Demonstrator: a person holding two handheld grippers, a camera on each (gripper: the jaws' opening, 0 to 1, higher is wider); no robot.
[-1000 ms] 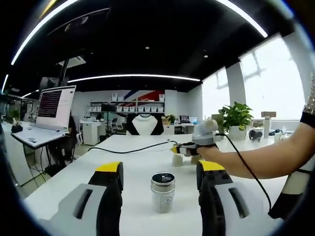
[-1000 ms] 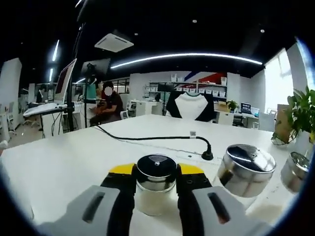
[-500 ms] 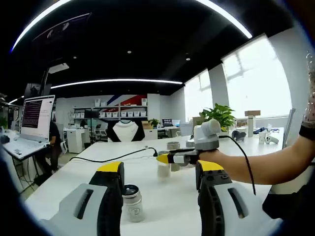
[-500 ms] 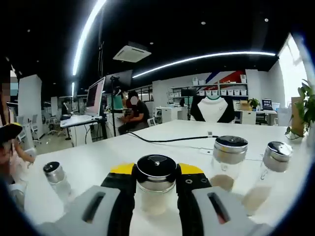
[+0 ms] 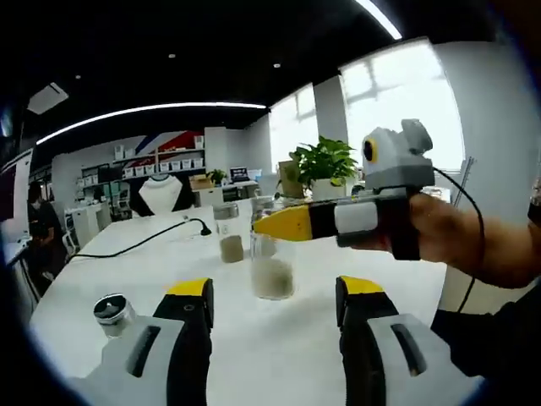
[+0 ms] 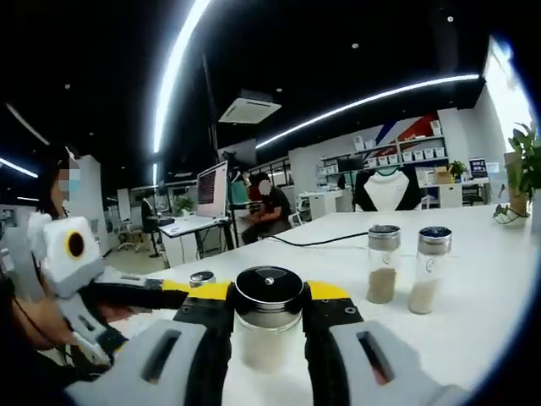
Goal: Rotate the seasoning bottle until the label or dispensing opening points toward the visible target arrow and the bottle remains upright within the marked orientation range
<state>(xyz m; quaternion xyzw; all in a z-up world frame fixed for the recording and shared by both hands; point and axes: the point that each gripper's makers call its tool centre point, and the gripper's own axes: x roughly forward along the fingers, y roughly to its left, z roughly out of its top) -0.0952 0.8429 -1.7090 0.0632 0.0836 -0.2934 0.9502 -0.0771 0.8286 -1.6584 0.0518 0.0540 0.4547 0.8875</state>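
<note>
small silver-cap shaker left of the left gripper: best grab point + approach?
Grip the small shaker on its clear body just under the silver cap, coming in level from the side. It stands upright on the white table with open space around it, and the left gripper is open. The round body suits opposing jaws; the cap looks slicker.

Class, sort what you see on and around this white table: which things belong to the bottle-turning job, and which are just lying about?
Job in hand:
- seasoning bottle, clamped upright in the right hand-held gripper
- left hand-held gripper, open

Lying about:
- two bottles standing apart
- small bottle
- black cable
- potted plant
- monitor
</note>
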